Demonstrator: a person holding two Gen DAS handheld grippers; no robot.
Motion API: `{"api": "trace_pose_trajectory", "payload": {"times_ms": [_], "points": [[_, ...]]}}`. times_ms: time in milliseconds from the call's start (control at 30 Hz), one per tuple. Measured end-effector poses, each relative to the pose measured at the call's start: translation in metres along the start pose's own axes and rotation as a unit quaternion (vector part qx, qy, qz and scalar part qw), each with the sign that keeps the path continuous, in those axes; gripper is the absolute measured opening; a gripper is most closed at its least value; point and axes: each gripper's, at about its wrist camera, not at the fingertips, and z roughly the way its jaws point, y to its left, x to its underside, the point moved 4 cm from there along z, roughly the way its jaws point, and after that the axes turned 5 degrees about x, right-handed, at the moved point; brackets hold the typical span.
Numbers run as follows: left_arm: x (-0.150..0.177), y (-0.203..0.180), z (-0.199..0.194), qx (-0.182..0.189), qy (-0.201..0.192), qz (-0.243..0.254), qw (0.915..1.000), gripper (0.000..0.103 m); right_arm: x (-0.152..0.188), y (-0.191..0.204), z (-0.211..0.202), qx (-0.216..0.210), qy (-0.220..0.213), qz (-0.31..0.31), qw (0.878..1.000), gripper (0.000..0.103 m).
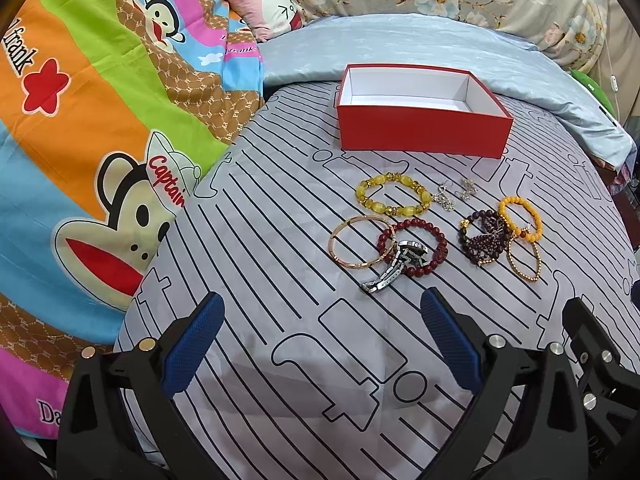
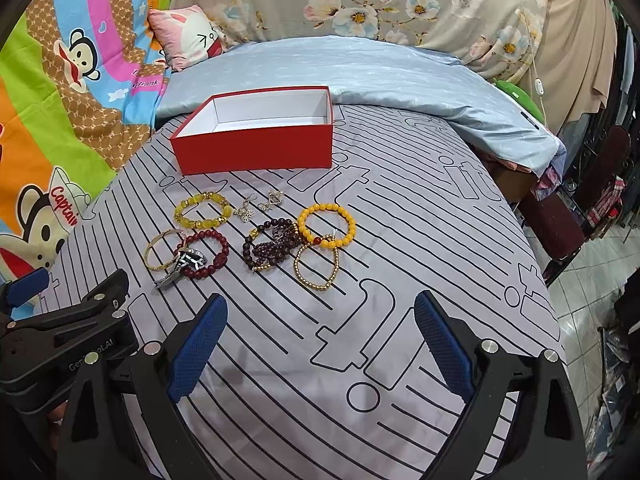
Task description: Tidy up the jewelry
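The jewelry lies in a loose cluster on the striped sheet (image 1: pixel 248 208), just in front of the red box (image 1: pixel 424 132), which stands open and looks empty. Nearest the left gripper (image 1: pixel 322 344) is the watch (image 1: pixel 394 266), draped over a red bracelet (image 1: pixel 416 246) and touching a gold bangle (image 1: pixel 360 242). The right gripper (image 2: pixel 320 344) faces a gold bead loop (image 2: pixel 316 266), which touches an orange bracelet (image 2: pixel 326 226) and a dark tangle (image 2: pixel 272 250). Both grippers hang spread wide, holding nothing. I'd start with the top pieces: take the watch first so the red beads don't drag along, pinching its band across. The small silver earrings (image 2: pixel 262 204) look fiddly on soft cloth; press down gently
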Motion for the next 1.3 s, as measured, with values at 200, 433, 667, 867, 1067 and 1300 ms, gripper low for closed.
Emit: {"api": "trace_pose_trajectory", "payload": {"times_ms": [200, 433, 667, 867, 1067, 1300], "points": [[0.0004, -0.0003, 0.0004, 0.000, 0.000, 0.000, 1.0000, 0.096, -0.0003, 0.0006, 0.0003, -0.001, 0.000, -0.001, 1.000, 0.093], [0.0015, -0.0007, 0.0015, 0.001, 0.001, -0.001, 1.0000, 0.096, -0.0004, 0.0007, 0.0004, -0.001, 0.001, -0.001, 1.000, 0.093], [0.0026, 0.0009, 0.0030, 0.000, 0.003, -0.002, 1.0000, 0.096, -0.0002, 0.0010, 0.0004, -0.002, 0.000, -0.002, 1.000, 0.093], [0.0026, 0.0009, 0.0031, 0.000, 0.004, -0.003, 1.0000, 0.096, -0.0004, 0.0014, 0.0007, -0.003, 0.001, -0.002, 1.000, 0.093], [0.0030, 0.0004, 0.0032, 0.001, 0.004, -0.002, 1.0000, 0.096, -0.0002, 0.0012, 0.0008, -0.003, 0.001, -0.001, 1.000, 0.093], [0.0028, -0.0010, 0.0045, 0.003, 0.006, -0.005, 1.0000, 0.096, 0.0002, 0.0019, 0.0015, -0.004, 0.002, 0.000, 1.000, 0.093]]}}
